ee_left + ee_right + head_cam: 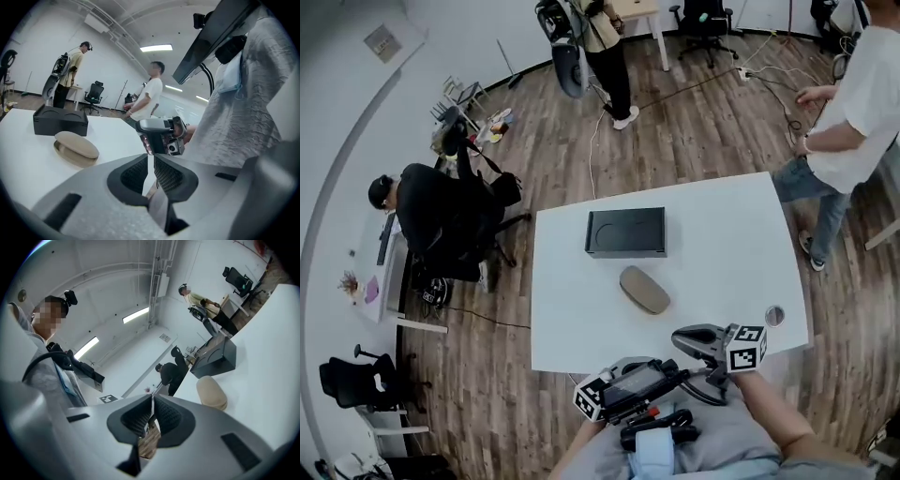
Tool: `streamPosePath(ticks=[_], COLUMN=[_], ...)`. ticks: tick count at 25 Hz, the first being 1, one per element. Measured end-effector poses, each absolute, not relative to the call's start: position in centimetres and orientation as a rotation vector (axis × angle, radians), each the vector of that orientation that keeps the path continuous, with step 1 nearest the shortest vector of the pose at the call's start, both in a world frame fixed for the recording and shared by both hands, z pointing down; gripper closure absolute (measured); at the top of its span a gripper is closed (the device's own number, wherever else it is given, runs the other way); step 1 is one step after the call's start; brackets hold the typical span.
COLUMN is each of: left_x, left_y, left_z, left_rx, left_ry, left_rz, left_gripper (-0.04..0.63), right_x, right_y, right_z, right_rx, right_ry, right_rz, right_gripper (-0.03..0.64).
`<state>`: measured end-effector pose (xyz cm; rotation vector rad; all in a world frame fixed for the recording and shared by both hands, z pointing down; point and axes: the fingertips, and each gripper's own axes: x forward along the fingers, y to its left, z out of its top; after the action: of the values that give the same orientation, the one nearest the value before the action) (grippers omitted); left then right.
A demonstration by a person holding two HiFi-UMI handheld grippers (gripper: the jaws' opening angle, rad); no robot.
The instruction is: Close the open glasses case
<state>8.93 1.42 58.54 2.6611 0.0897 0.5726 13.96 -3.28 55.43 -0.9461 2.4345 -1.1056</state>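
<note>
The case [644, 289], a tan oval shell, lay flat near the middle of the white table [731, 234], just in front of a black box [625, 232] and apart from it. In the left gripper view its lid sat low over the base with only a thin seam showing around the rim, so it looked shut or very nearly so; whether it had latched could not be told. It lay alone on bare tabletop, probably so that either side could be reached without anything in the way. The left hand-held gripper [670, 373] and the right hand-held gripper [686, 337] were both held close to the person's body at the table's near edge, well apart from the case and pointing across each other, not at it. Each had its jaws together with nothing between them, as its own view showed. That tucked-in, closed posture suited hands that were not working on the case at this moment, though it could not be judged whether the closing was finished or not yet begun. A small round object [775, 315] sat by the table's right edge, and other people stood or sat around the room, away from the table.
</note>
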Motion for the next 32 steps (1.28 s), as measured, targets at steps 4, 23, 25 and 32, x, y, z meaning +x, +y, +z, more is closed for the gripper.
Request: streamPosePath(ticks=[4, 23, 25, 32], left_x=[9.4, 1.3, 0.8, -0.5], left_y=[1.3, -6.7, -7.1, -6.9], left_z=[59.0, 59.1, 59.4, 59.0], left_rx=[2.668, 2.572, 2.562, 2.542], left_ry=[0.19, 0.013, -0.007, -0.043], left_rz=[0.59, 0.322, 0.308, 0.278], left_gripper=[0.543, 0.543, 0.543, 0.543], right_x=[15.1, 16.7, 16.7, 17.3], right_y=[-3.5, -14.9, -15.3, -16.7], right_z=[56.0, 58.4, 60.3, 64.4], right_rx=[-1.053, -1.626, -1.648, -1.708], right_ry=[2.402, 2.752, 2.812, 2.92], right_rz=[-1.077, -1.076, -1.161, -1.417], right_gripper=[0.581, 0.579, 0.555, 0.372])
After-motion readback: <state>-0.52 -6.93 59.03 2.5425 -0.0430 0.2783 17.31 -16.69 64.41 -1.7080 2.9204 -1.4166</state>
